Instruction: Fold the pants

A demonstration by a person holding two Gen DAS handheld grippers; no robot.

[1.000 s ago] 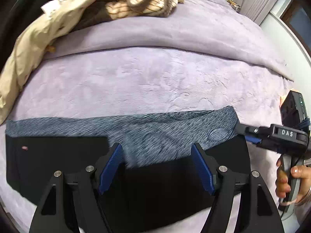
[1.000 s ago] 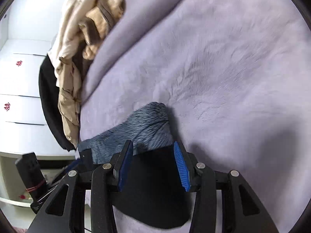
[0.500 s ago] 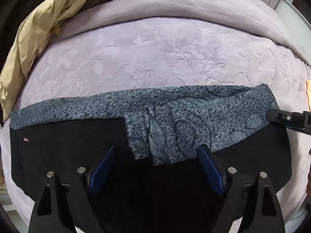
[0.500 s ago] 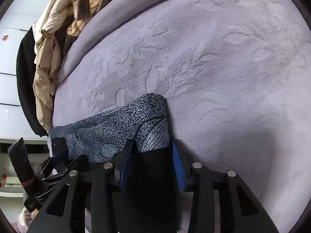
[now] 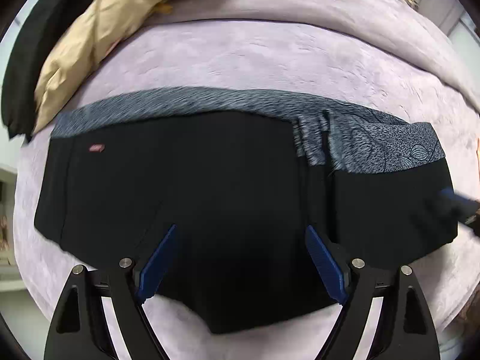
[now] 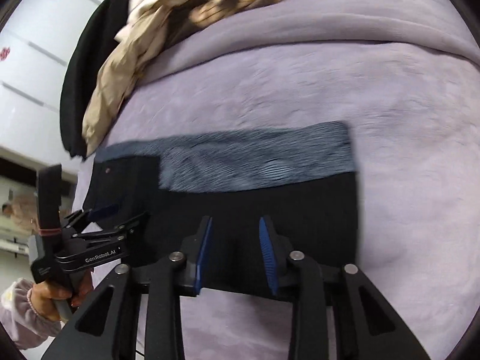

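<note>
Your pants (image 5: 210, 186) lie folded into a wide black band across the lilac blanket (image 5: 270, 60) on the bed, close to its near edge, with the grey-blue patterned waistband (image 5: 390, 147) running along the far side. A small pink label (image 5: 96, 148) sits near the pants' left end; its writing is too small to read. Your left gripper (image 5: 240, 258) hovers over the near middle of the black fabric with its blue pads (image 5: 156, 267) spread wide and nothing between them. Your right gripper (image 6: 235, 249) hangs over the right part of the pants, fingers partly open and holding nothing. In the right wrist view the left gripper's body reads "GenRobot.AI" (image 6: 100, 257). A heap of beige and black clothes (image 6: 135, 45) lies at the blanket's far left corner, well apart from the pants
</note>
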